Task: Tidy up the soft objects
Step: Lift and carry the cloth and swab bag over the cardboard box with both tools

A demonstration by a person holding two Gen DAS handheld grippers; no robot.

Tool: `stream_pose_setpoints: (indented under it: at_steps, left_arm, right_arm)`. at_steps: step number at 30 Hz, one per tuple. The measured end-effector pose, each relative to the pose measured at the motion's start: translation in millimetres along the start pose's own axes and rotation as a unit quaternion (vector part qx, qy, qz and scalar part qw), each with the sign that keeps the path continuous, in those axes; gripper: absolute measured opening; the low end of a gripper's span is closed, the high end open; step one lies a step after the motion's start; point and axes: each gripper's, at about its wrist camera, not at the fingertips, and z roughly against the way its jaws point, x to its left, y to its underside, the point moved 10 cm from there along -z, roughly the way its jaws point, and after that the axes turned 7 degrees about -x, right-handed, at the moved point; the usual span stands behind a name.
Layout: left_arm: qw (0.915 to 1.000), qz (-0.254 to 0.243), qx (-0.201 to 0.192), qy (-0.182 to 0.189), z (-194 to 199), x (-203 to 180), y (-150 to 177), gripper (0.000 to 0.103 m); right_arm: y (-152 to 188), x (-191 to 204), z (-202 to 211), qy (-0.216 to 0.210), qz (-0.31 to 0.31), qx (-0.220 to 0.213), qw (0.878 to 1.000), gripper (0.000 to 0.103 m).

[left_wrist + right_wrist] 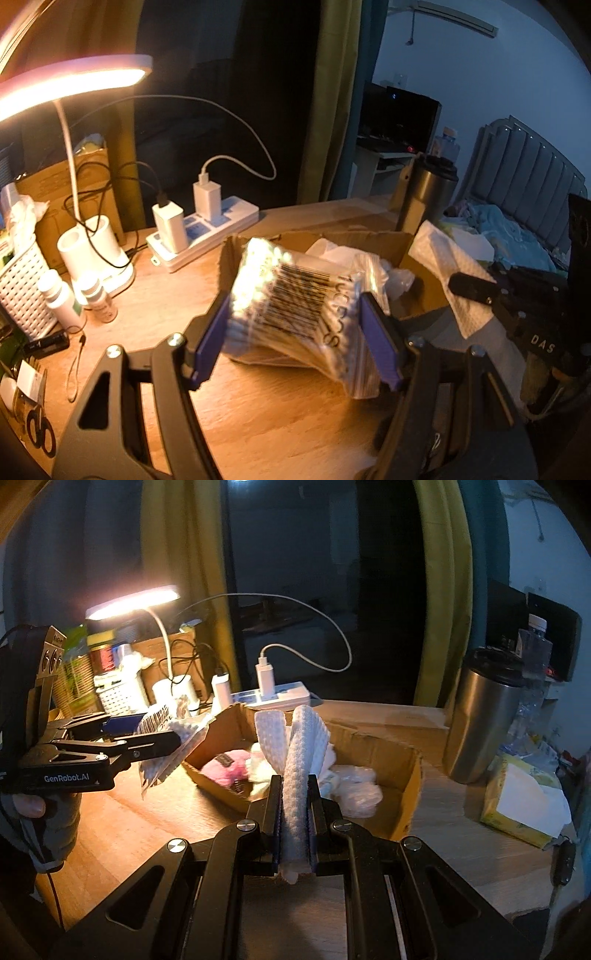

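Observation:
My left gripper [295,301] is shut on a clear bag of cotton swabs [288,273] with a barcode label, gripped between its blue pads above the wooden desk. Just behind it stands an open cardboard box [332,234]. The right wrist view shows that box [399,786] holding a pink plush item [231,766], white soft pieces and crumpled plastic [354,786]. My right gripper [295,782] is shut on a folded white textured cloth [306,738], held over the box's near side. The left gripper [159,729] with the swab bag [166,764] hangs at the box's left corner.
A lit desk lamp [74,81], a power strip [207,236] with chargers, a white basket [22,284], small bottles [61,299] and scissors [40,432] crowd the left. A steel tumbler [480,720] and a tissue box [524,801] stand right of the box.

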Motion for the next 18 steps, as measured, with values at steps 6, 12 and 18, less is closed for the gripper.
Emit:
stream_pose_setpoints:
  at_steps: [6,12,18]
  left_arm:
    - [0.9999,0.005,0.009,-0.004,-20.9,-5.7,0.0,0.070]
    - [0.9998,-0.002,0.019,0.001,-37.3,-20.4,1.4,0.070]
    - [0.9995,-0.015,0.025,0.014,-52.3,-49.1,-0.1,0.070]
  right_arm:
    - [-0.9,-20.0,-2.5,0.005,-0.010,-0.006,1.000,0.012]
    - [2.7,-43.6,-6.4,0.012,-0.028,-0.010,0.999,0.012]
    - [3.2,-64.5,0.1,0.017,-0.039,-0.019,0.999,0.012]
